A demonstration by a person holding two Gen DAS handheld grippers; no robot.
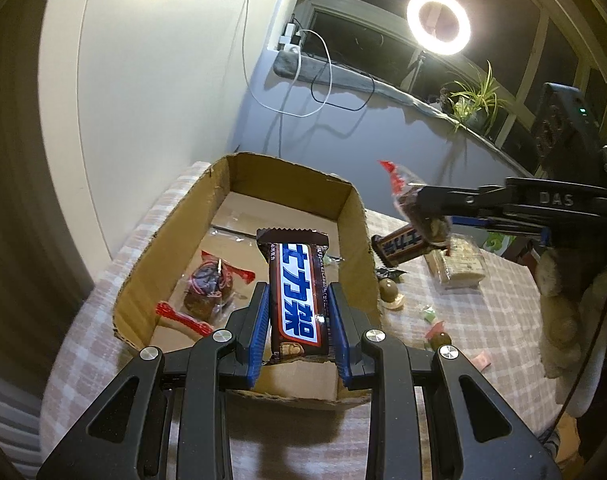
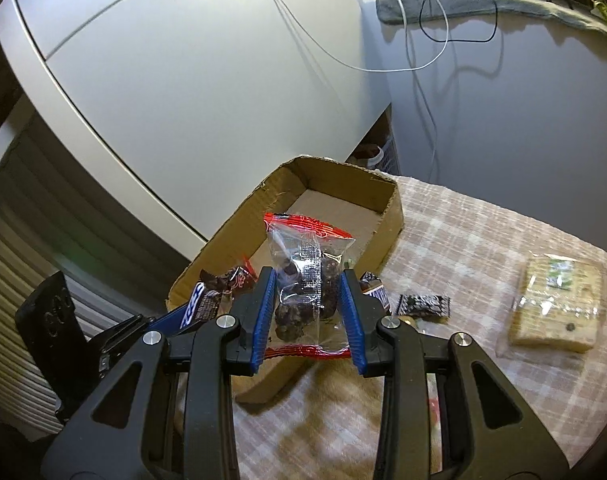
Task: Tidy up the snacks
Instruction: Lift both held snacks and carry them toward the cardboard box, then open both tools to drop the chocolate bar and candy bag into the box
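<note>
We note the left gripper [image 1: 299,320] clamped on a brown chocolate bar [image 1: 297,292] with a blue-and-white label; its blue pads [image 1: 259,332] press the bar's long sides and the bar hangs above the open cardboard box [image 1: 355,216]; inside the box lies a clear packet with red ends [image 1: 207,288], dark contents, on the box floor

The right gripper [image 2: 309,306] pinches a clear red-edged snack packet [image 2: 305,276] holding dark lumps; the packet is upright between the pads, held over the near edge of the box [image 2: 391,216]; seen from the left wrist, the same gripper [image 1: 427,216] hangs to the right of the box, above the checked tablecloth [image 1: 483,308]

On the cloth, right of the box: a second chocolate bar [image 1: 399,246] just beside the box wall; a pale cracker pack [image 2: 555,306] well apart from it; a small dark wrapped sweet [image 2: 423,306] near the box; a few small round wrapped pieces [image 1: 389,290], possibly chocolates, too blurred to be sure

A lit ring light [image 1: 438,23] stands by the window; white and black cables [image 1: 327,80] hang down the wall behind
</note>
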